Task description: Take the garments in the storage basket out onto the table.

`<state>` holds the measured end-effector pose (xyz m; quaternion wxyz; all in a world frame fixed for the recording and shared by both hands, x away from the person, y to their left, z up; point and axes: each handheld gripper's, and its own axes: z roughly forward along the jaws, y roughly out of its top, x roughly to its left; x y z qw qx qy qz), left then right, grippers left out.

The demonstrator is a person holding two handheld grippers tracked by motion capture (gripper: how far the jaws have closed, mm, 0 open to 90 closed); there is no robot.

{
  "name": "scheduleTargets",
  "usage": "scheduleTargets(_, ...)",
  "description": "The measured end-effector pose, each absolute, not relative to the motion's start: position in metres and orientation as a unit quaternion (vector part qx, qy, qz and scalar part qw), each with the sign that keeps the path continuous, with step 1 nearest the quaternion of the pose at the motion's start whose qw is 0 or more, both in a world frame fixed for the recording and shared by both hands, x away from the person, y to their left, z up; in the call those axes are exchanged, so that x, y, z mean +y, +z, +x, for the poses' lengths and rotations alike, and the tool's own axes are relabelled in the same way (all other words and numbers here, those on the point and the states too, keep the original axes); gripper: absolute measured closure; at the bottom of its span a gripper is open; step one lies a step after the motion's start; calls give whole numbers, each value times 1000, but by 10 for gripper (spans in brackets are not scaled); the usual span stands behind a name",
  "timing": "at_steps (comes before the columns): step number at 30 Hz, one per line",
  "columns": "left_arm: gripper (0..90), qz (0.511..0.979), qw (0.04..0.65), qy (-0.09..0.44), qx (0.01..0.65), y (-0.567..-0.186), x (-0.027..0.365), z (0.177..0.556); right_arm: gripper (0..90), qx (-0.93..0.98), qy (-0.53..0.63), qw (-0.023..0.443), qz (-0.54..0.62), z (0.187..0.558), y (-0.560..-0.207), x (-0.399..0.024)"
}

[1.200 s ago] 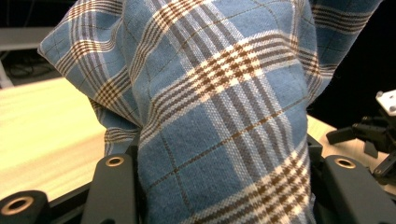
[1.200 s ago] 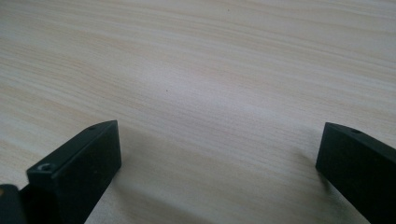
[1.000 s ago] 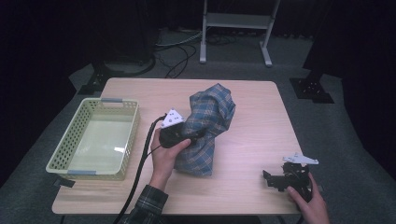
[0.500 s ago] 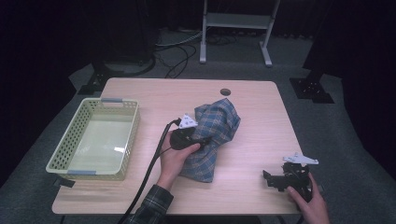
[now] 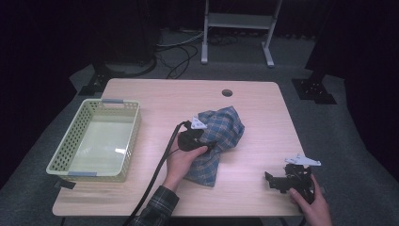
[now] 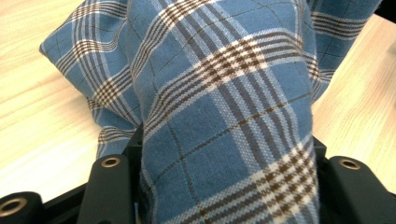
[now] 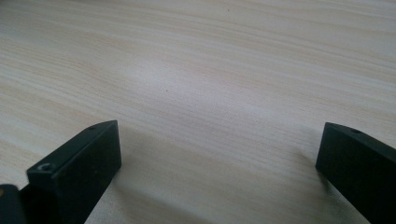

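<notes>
Cloth (image 5: 221,136) mid-table, margins all round

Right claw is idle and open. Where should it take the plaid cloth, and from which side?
Probably the loose lower corner of the plaid cloth, approached from the right claw side, low along the table. That corner lies flat and free; the left claw already has the bunched middle between its jaws.
</notes>
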<state>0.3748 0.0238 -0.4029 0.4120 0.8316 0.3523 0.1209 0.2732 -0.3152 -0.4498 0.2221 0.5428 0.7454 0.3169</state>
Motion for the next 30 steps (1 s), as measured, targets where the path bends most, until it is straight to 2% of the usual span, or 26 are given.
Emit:
scheduleTargets(13, 264, 841, 394, 118, 352, -405, 15, 376, 0, 745, 317, 222, 543, 273, -450, -315)
scheduleTargets(28, 181, 844, 389, 109, 353, -405, 12, 377, 0, 745, 317, 222, 543, 273, -450, -315)
scheduleTargets(30, 138, 844, 388, 105, 354, -406, 12, 378, 0, 745, 317, 222, 543, 273, -450, -315)
